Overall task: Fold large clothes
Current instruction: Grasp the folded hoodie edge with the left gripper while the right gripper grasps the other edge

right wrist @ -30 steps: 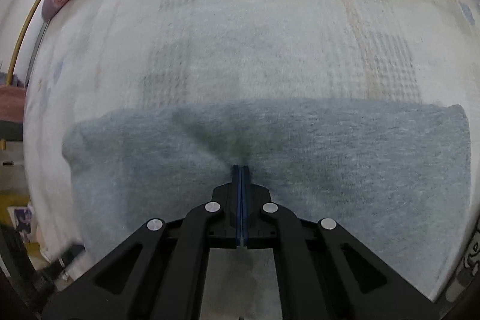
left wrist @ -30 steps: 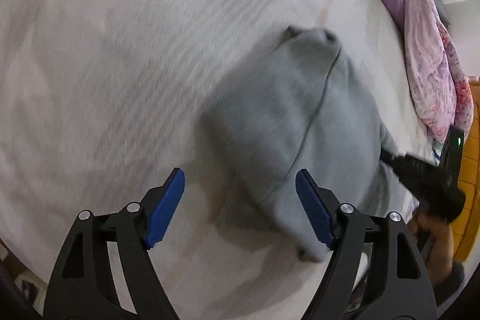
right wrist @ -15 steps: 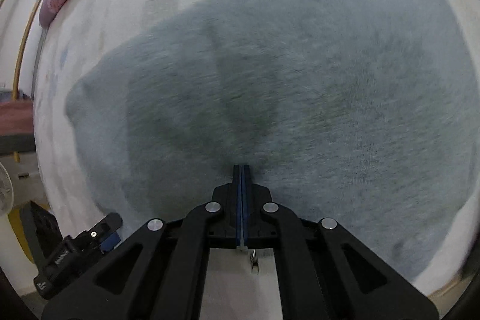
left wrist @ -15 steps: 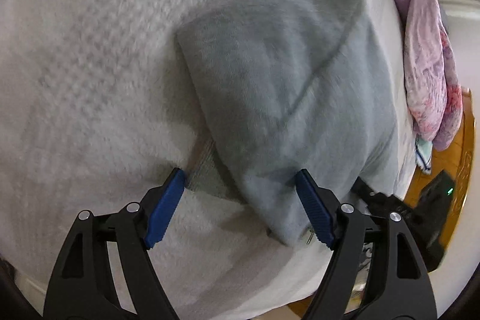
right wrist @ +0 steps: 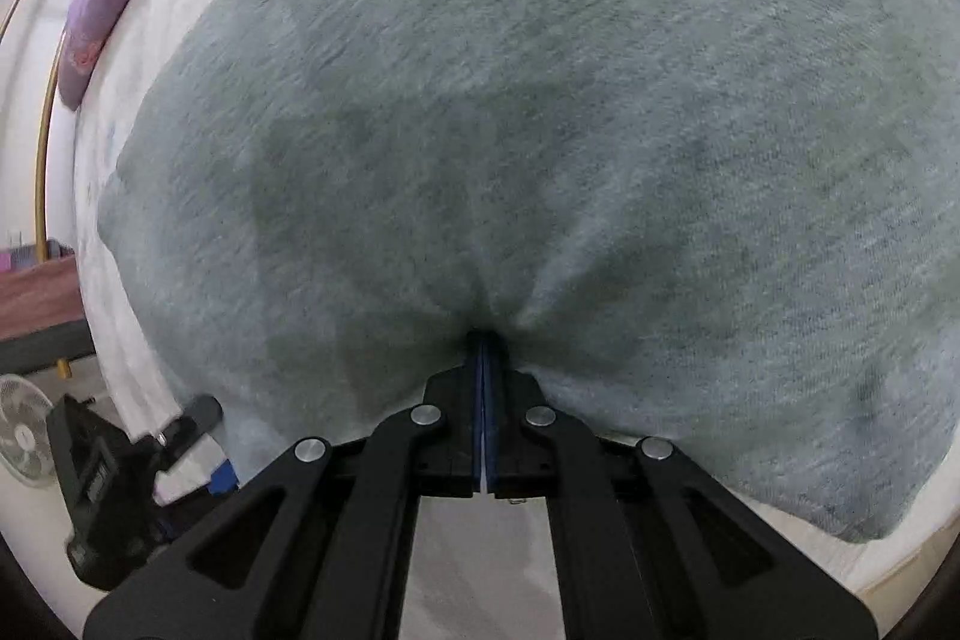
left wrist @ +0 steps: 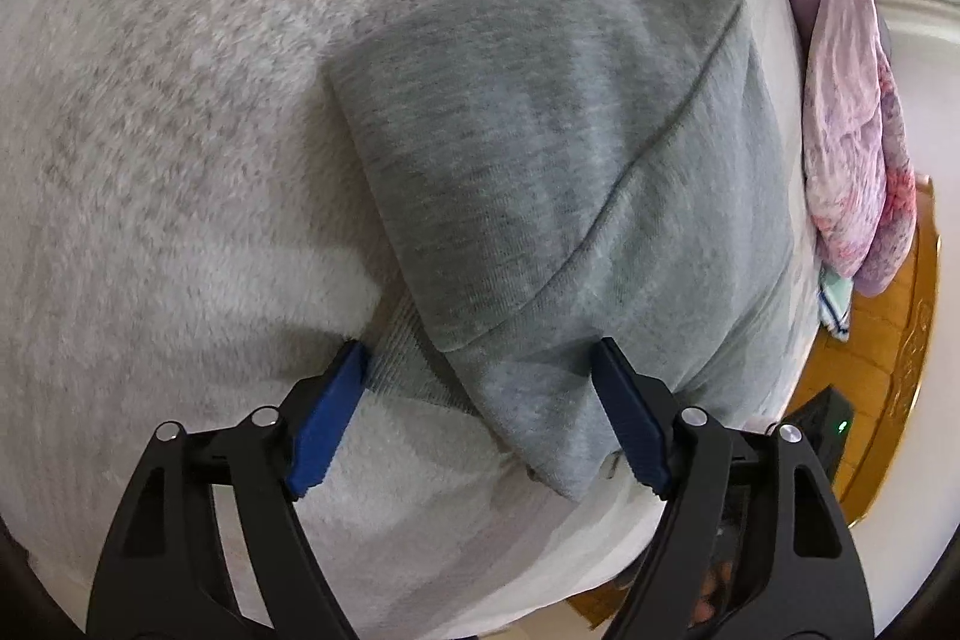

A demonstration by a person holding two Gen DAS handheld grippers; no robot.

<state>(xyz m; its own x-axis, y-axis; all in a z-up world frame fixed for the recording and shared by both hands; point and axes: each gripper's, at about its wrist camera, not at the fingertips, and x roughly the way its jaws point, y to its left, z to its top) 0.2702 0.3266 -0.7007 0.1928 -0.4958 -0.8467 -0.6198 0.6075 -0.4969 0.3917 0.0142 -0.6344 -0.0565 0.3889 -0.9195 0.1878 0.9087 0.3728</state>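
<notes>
The folded grey sweatshirt point(left wrist: 558, 172) lay on the white blanket point(left wrist: 150, 130). The left gripper point(left wrist: 480, 376) gaped wide over its near corner; the right gripper point(right wrist: 483, 340) pinched its edge tight.

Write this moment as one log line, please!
left gripper: open, by folded grey garment | right gripper: shut on garment edge | surface: white blanket

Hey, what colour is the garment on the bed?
Heathered grey, the garment; it shows best in the left wrist view, folded on the pale bed.
</notes>
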